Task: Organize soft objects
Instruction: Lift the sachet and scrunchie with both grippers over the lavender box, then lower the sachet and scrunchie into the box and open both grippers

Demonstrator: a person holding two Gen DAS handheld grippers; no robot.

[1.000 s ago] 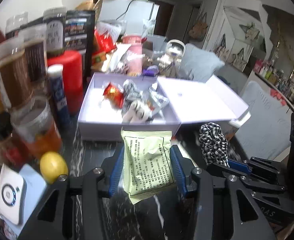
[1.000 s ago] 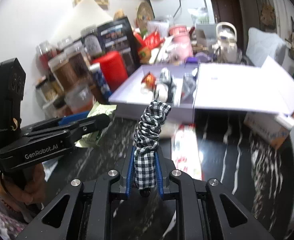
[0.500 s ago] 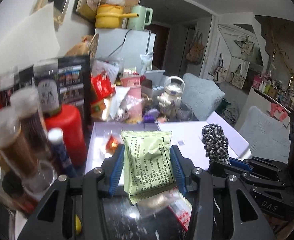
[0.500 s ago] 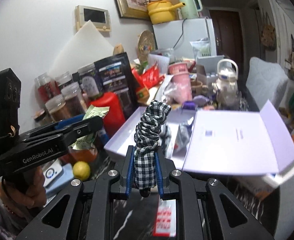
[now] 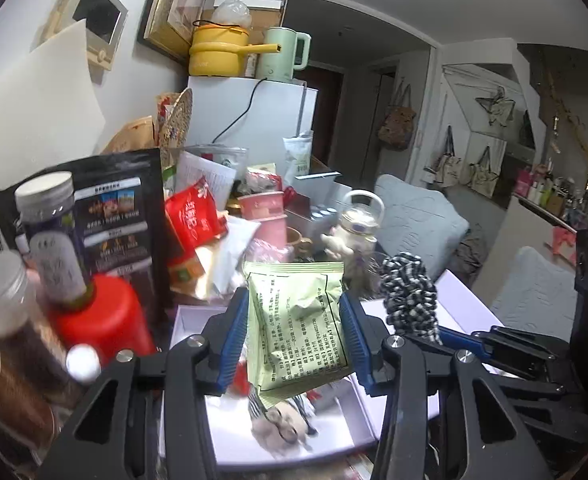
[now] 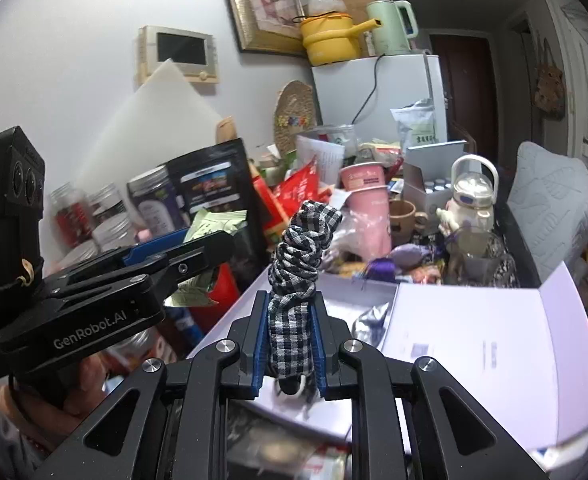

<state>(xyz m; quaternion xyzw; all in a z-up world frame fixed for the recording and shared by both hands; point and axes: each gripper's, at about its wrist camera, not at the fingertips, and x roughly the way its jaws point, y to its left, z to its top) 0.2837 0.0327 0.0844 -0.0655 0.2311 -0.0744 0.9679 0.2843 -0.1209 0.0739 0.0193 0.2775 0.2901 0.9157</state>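
My left gripper (image 5: 294, 344) is shut on a pale green snack packet (image 5: 298, 320), held upright above the open lavender box (image 5: 190, 320). My right gripper (image 6: 290, 344) is shut on a knotted black-and-white checked cloth (image 6: 298, 264), held upright over the box's near wall (image 6: 334, 416). The cloth also shows at the right of the left wrist view (image 5: 408, 296). The left gripper and its packet (image 6: 214, 224) show at the left of the right wrist view. A soft toy (image 5: 282, 424) and a foil packet (image 6: 368, 320) lie in the box.
A red canister (image 5: 102, 320), jars (image 5: 2, 308), a black pouch (image 5: 114, 216) and snack bags (image 5: 192, 216) crowd the left and back. A pink cup (image 6: 368, 204), a teapot-shaped toy (image 6: 472, 200) and a white fridge (image 6: 378, 92) stand behind. The box lid (image 6: 478, 348) lies open to the right.
Both grippers have risen and moved forward with their objects, from in front of the box to over it. The view now tilts up toward the wall and fridge.
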